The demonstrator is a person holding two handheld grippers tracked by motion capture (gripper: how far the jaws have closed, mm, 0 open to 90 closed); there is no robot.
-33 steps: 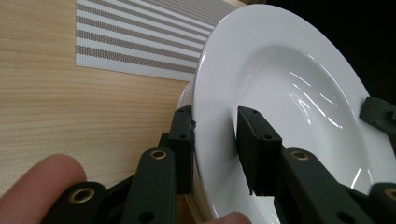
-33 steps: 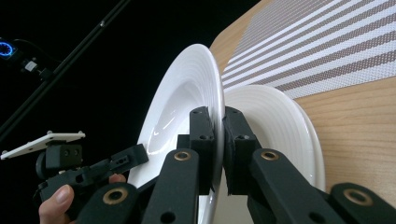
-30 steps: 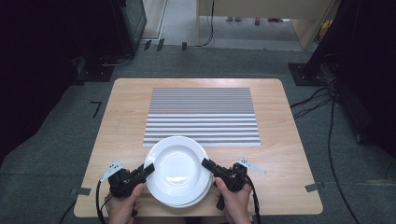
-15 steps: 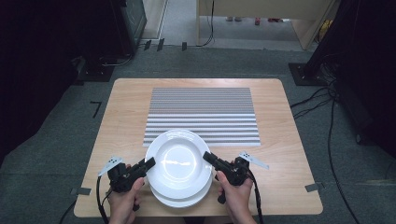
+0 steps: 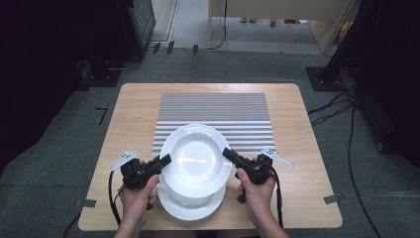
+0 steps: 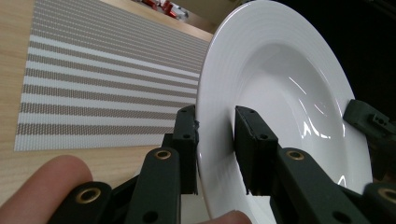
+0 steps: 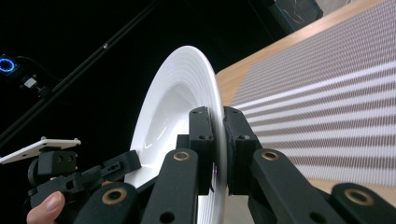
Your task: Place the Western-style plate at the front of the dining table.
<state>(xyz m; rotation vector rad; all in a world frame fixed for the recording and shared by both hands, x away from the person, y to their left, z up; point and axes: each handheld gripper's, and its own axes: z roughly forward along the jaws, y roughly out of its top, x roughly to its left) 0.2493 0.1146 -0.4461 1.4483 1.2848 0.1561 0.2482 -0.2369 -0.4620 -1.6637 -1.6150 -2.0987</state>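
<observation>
The round white deep-welled ceramic plate (image 5: 195, 158) is held over the near middle of the light wooden bench (image 5: 307, 193), its far rim overlapping the near edge of the grey-and-white striped woven placemat (image 5: 213, 106). A second white plate (image 5: 190, 206) lies beneath it by the bench's near edge, mostly covered, so only its near crescent shows. The left gripper (image 5: 161, 162) meets the upper plate's left rim; in the left gripper view its fingers (image 6: 187, 140) stand narrowly apart with the rim between them, one finger on the underside, the other seemingly just clear of the top face. The right gripper (image 5: 230, 154) takes the right rim, fingers (image 7: 205, 140) pressed close on both faces. The person's left hand (image 5: 138, 196) and right hand (image 5: 257, 196) are cut off by the picture's bottom edge. Dark carpet floor (image 5: 64, 148) surrounds the bench, and the far left is too dark to make out.
</observation>
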